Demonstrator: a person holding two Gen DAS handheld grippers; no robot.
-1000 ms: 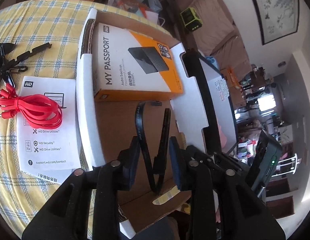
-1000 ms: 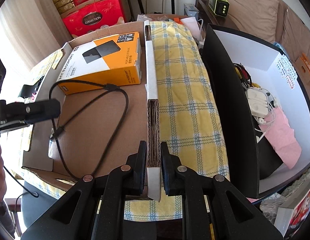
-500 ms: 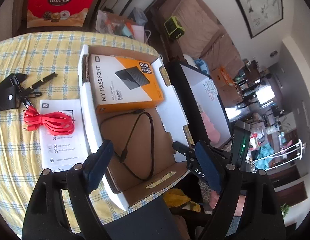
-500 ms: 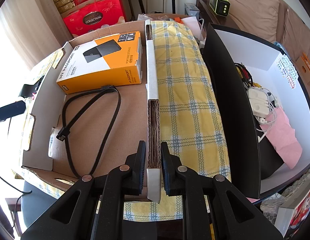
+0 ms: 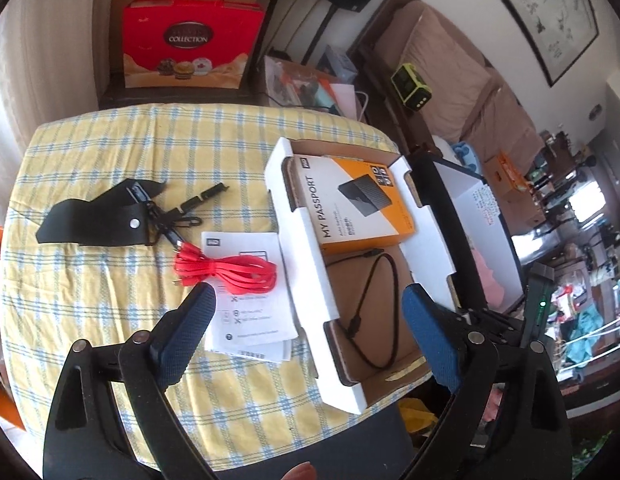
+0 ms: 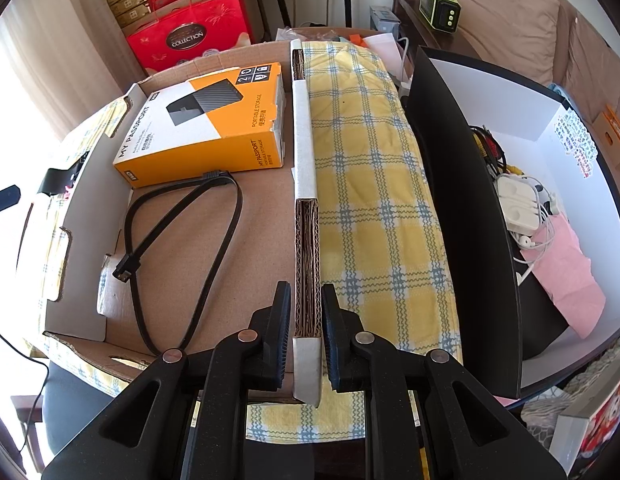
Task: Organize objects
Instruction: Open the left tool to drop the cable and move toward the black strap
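free: tray floor point(image 6: 246, 240) front-right | blocked: black cable point(image 6: 182, 224), orange box point(image 6: 206, 128) at back

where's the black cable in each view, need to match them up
Left wrist: black cable lies right of centre, in the cardboard tray.
Right wrist: black cable lies left of centre, on the tray floor.
Shared landmark: the orange My Passport box, just beyond the cable.
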